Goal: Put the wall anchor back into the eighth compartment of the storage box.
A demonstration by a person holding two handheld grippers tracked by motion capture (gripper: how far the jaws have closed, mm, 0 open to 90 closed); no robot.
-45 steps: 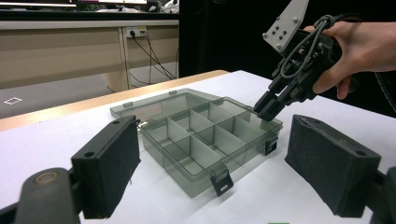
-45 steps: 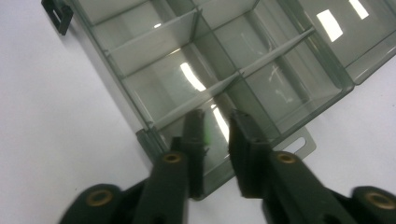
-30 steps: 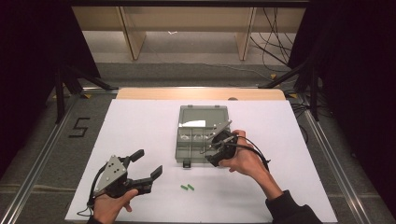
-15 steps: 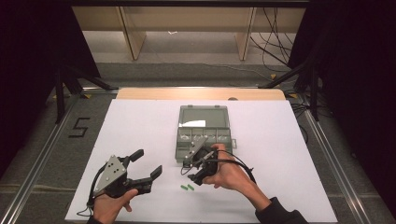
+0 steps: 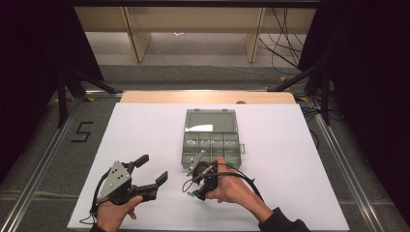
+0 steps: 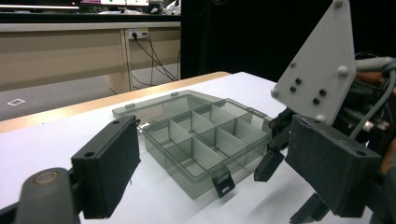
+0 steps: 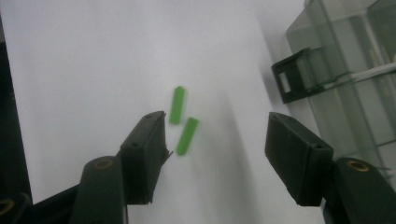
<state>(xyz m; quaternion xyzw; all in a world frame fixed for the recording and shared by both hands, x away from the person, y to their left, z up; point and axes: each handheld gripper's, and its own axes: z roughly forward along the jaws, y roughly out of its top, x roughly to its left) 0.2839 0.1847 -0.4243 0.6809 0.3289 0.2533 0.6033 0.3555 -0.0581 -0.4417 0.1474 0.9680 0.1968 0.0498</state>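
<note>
While our right gripper [image 7: 215, 154] hangs low over the white surface [image 5: 145, 130], its jaws stand apart with nothing pinched; they have just been closing a little. Two small green pegs [image 7: 183, 125] lie on the surface just ahead of them, side by side and nearly touching, the nearer one close to the left jaw's tip. From the high view we see these pegs [image 5: 192, 195] just under that gripper [image 5: 197, 186], near the front edge of the open grey box [image 5: 211, 145], whose compartments look empty from here.

Our left gripper [image 5: 150, 170] waits well to the side, jaws spread wide and holding nothing; through its own view [image 6: 210, 172] we look across at the box [image 6: 196, 140] and the other gripper's grey plate.

We judge the risks as follows. Because the pegs lie so close together, closing on one may catch both, or nudge the second away across the smooth surface. The left jaw sits almost on the nearer peg, so coming down as we are could press on it and flick it aside instead of bracketing it. The pegs are thin and lie flat, so a jaw that stops too high will close on air, while one pushed too low will scrape the surface. The box's black latch [image 7: 292, 81] stands near the right jaw, and a sideways shift could knock it and move the box.
</note>
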